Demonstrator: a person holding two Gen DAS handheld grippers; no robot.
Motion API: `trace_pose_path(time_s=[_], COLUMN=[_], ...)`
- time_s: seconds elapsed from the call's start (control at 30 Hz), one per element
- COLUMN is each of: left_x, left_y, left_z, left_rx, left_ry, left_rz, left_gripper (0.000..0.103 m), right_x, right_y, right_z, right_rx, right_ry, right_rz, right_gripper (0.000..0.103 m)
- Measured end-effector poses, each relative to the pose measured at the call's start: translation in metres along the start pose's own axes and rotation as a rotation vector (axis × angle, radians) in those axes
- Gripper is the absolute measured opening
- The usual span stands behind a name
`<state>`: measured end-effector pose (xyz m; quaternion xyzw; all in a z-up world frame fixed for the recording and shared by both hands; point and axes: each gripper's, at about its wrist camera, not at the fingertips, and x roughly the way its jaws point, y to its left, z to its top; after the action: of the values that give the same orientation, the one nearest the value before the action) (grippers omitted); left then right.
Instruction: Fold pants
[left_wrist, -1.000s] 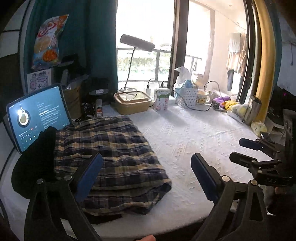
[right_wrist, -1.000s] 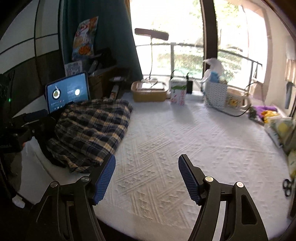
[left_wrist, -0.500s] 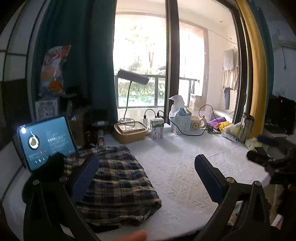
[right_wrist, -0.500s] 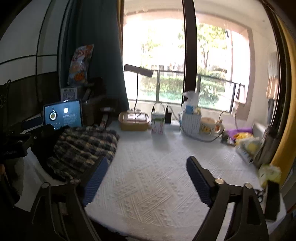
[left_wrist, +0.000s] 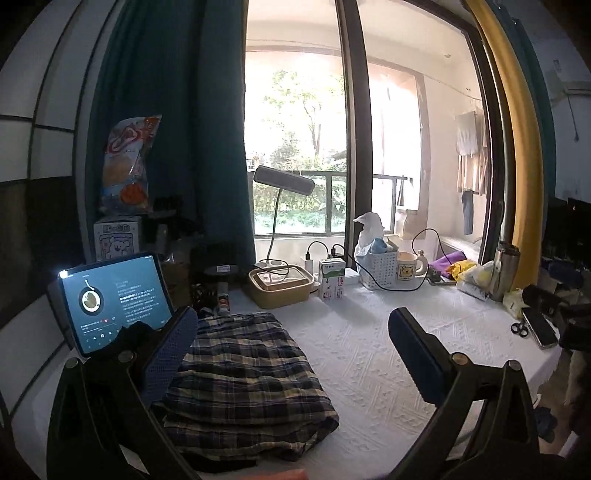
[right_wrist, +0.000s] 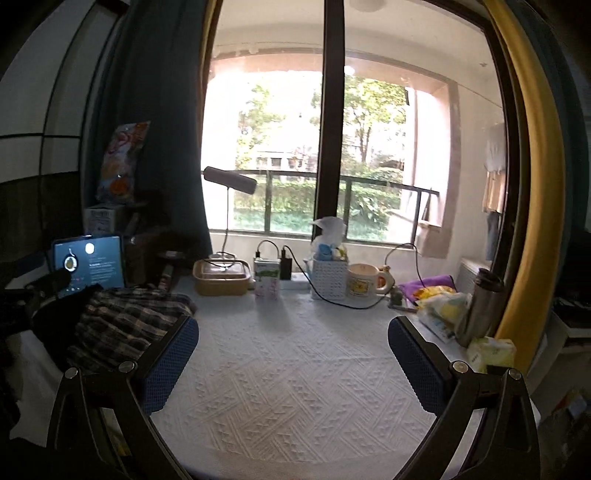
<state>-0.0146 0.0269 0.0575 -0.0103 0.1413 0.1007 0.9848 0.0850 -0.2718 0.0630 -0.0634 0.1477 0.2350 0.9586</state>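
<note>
The plaid pants (left_wrist: 243, 380) lie folded in a compact stack on the left part of the white textured tablecloth (left_wrist: 369, 369), partly on a black garment (left_wrist: 122, 339). They also show in the right wrist view (right_wrist: 125, 325) at the left. My left gripper (left_wrist: 291, 354) is open and empty, held back from the table, its left finger (left_wrist: 170, 354) in front of the stack's near left side. My right gripper (right_wrist: 291, 365) is open and empty above the bare cloth, to the right of the pants.
A lit tablet (left_wrist: 110, 299) stands behind the pants. Along the window stand a desk lamp (left_wrist: 284, 181), a tan lidded box (left_wrist: 280, 288), a milk carton (left_wrist: 332, 280), a white basket (left_wrist: 376, 266) and a mug (left_wrist: 410, 269). A steel flask (left_wrist: 506, 269), scissors (left_wrist: 519, 328) and a phone (left_wrist: 539, 326) lie at right.
Both grippers have pulled back and tilted up from the table, so the pants and table look smaller and lower. Both stay open. The pants have not moved.
</note>
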Motion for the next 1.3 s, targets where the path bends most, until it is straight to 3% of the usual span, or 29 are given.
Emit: trace_pose_path(time_s=[0.33,1.3], left_x=[-0.0019,-0.0061], left_y=[-0.001,-0.0051], left_z=[-0.0026,-0.0041], left_rx=[-0.005,-0.008], left_ry=[0.011,0.015], left_rz=[0.005,0.009], left_gripper=[0.102,0.102], right_x=[0.0013,0.0007], right_y=[0.0036,0.008], right_z=[-0.0022,-0.0013], right_rx=[0.012,0.009], right_ry=[0.016,0.016], right_rz=[0.039,0.043], right_gripper=[0.103,0.103])
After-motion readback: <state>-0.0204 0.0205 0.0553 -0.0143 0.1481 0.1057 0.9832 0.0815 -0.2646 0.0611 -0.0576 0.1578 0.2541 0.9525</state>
